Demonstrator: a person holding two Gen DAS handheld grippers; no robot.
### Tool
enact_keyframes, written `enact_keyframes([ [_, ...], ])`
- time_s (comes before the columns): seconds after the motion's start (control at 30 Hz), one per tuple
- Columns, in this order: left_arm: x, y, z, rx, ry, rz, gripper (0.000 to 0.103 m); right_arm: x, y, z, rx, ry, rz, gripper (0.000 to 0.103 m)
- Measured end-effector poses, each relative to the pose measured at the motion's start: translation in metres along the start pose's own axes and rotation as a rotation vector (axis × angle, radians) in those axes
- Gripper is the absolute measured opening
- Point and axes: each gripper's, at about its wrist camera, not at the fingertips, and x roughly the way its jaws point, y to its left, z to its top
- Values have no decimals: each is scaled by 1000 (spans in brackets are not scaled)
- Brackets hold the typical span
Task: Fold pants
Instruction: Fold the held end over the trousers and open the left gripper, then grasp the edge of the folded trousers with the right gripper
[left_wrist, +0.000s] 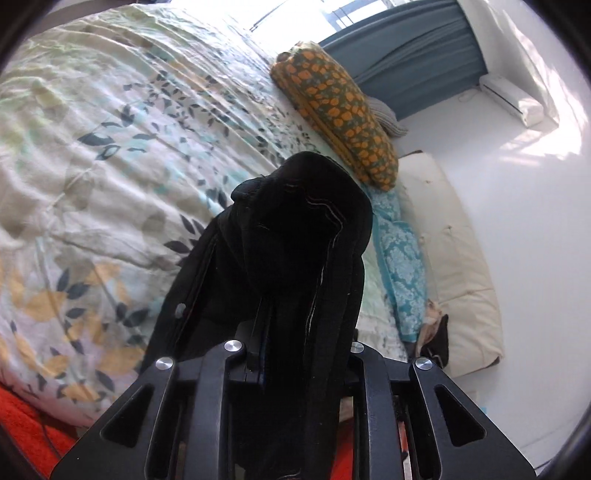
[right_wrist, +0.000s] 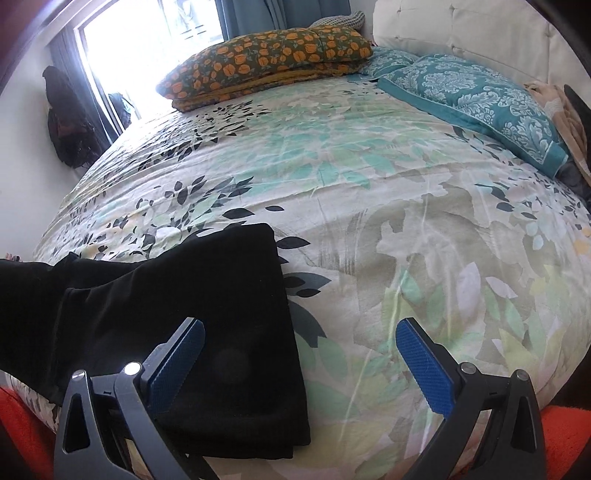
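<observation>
We see the left gripper (left_wrist: 295, 295) clamped on the black pants (right_wrist: 177, 302), bunched cloth blocking its view. The right gripper (right_wrist: 299, 350) hangs jaws apart, pants at 9 o'clock on bedspread (right_wrist: 369, 184). Orange pillow (right_wrist: 266, 66) at 12, teal pillow (right_wrist: 472, 99) at 1.

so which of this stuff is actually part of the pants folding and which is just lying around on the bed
Part of the job:
- black pants, partly laid on the bed
- left gripper, shut on the pants
- right gripper, open beside the pants
- floral bedspread, the work surface

Just lying about:
- orange flowered pillow
- teal pillow
- cream headboard
</observation>
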Motion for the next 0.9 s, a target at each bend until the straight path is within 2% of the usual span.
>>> enact_keyframes([
  [0.17,80,-79,-26,36,114,-120,19,-12,-4,3,15,-45,34,103],
  [0.37,198,-130,-64,8,203,-113,19,-30,-27,8,99,-93,108,103],
  [0.43,231,-143,-78,71,210,-72,21,-38,-34,9,123,-111,174,103],
  [0.47,247,-149,-85,121,222,-38,29,-41,-36,9,133,-117,216,103],
  [0.5,265,-150,-90,167,257,-7,33,-43,-38,9,146,-120,265,103],
  [0.53,282,-149,-97,187,314,35,46,-45,-41,9,167,-123,312,103],
  [0.57,293,-145,-103,177,376,80,49,-46,-46,9,197,-128,354,103],
  [0.6,294,-140,-106,149,409,87,49,-47,-52,9,237,-134,397,103],
  [0.63,285,-138,-107,135,401,56,49,-48,-59,8,284,-136,439,103],
  [0.7,254,-139,-105,174,357,32,60,-46,-73,7,371,-131,529,103],
  [0.77,216,-138,-103,244,294,66,71,-42,-76,7,405,-115,605,103],
  [0.83,182,-128,-98,280,239,121,72,-35,-64,9,359,-62,633,103],
  [0.9,150,-109,-94,273,186,171,72,-28,-40,9,245,-3,586,102],
])
